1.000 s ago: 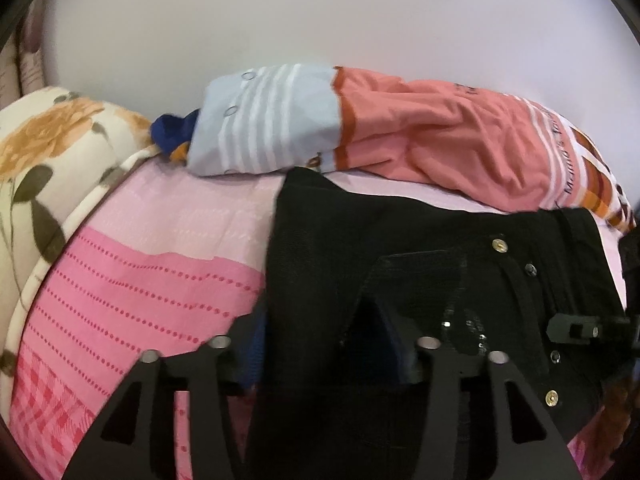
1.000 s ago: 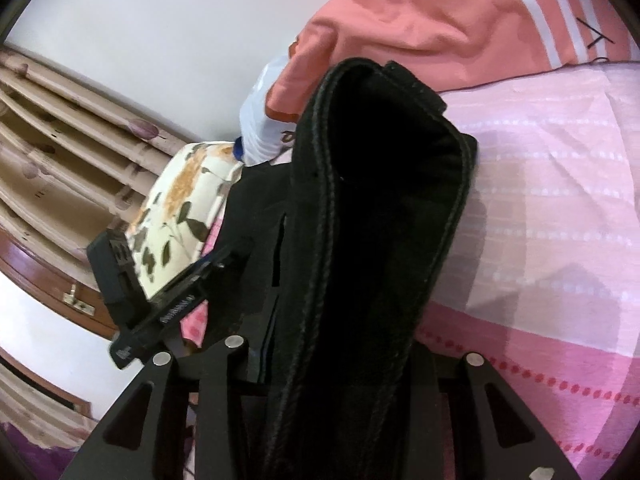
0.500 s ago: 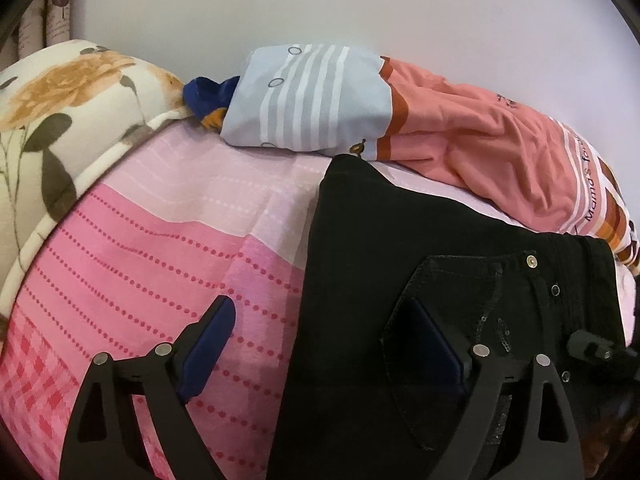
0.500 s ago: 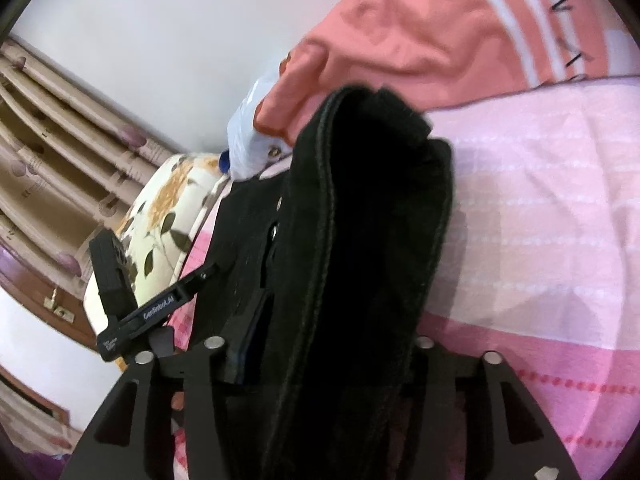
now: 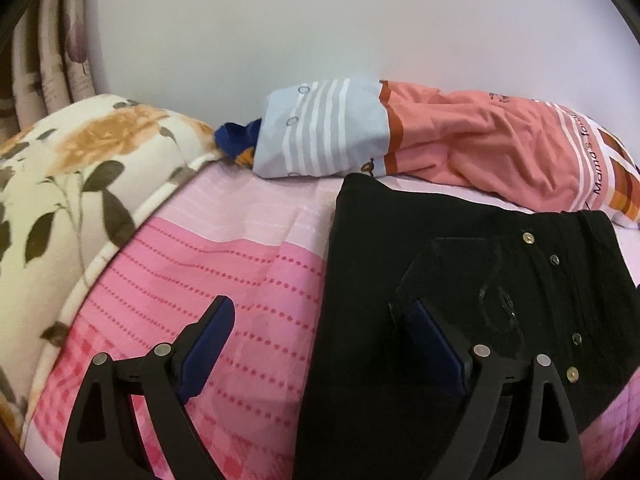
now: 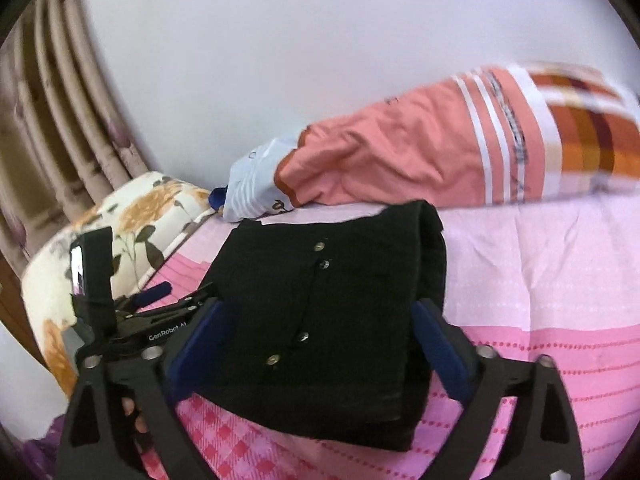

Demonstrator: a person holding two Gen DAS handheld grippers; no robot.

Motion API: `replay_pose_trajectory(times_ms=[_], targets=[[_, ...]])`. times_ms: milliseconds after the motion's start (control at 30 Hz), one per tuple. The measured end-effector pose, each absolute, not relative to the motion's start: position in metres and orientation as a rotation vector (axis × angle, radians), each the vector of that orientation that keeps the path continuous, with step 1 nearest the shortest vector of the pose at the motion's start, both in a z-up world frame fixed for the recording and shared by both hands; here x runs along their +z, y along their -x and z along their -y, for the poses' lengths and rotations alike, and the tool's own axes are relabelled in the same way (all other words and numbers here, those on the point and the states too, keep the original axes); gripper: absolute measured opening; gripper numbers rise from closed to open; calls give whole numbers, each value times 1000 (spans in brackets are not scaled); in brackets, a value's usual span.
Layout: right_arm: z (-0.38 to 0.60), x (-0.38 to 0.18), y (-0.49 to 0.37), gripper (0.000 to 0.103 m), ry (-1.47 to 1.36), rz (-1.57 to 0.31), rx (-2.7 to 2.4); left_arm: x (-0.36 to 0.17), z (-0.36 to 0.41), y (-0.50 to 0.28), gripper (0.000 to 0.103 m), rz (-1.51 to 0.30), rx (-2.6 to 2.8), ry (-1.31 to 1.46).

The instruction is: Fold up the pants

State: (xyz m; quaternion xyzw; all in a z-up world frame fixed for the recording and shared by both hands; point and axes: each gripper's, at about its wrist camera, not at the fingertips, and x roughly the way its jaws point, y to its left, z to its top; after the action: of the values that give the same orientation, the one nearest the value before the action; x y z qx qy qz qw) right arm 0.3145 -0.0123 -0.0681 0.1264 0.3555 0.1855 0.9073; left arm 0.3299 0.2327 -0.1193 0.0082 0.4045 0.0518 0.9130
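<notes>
The black pants (image 5: 460,264) lie folded in a flat bundle on the pink bedspread (image 5: 224,264), studs along one edge. My left gripper (image 5: 320,324) stands open above the bundle's left edge: one finger hangs over the sheet, the other over the cloth, and neither presses. In the right wrist view the folded pants (image 6: 320,300) lie between and below the blue pads of my right gripper (image 6: 316,332). Its jaws are opening and the pads stand clear of the cloth. The left gripper (image 6: 160,312) shows beside the pants on the left.
A floral pillow (image 5: 68,184) lies at the left of the bed. A salmon and pale-blue striped pillow (image 5: 460,144) rests against the white wall right behind the pants. Curtains (image 6: 60,112) hang at the far left. Fingers of a hand (image 6: 132,412) hold the right gripper's frame.
Both grippers let go of the pants and opened wide. The right one rose and rolled level, and the bundle it held on edge now lies flat. The left one drew back.
</notes>
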Motion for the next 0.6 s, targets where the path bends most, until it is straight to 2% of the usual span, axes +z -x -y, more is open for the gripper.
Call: replay_pose_trajectory(times_ms=[367, 600], targets=[[-10, -71, -301, 103, -231, -735, 307, -104, -227, -310, 90, -805, 176, -74], [-11, -68, -295, 103, -218, -729, 322, -91, -241, -304, 93, -782, 139, 9]])
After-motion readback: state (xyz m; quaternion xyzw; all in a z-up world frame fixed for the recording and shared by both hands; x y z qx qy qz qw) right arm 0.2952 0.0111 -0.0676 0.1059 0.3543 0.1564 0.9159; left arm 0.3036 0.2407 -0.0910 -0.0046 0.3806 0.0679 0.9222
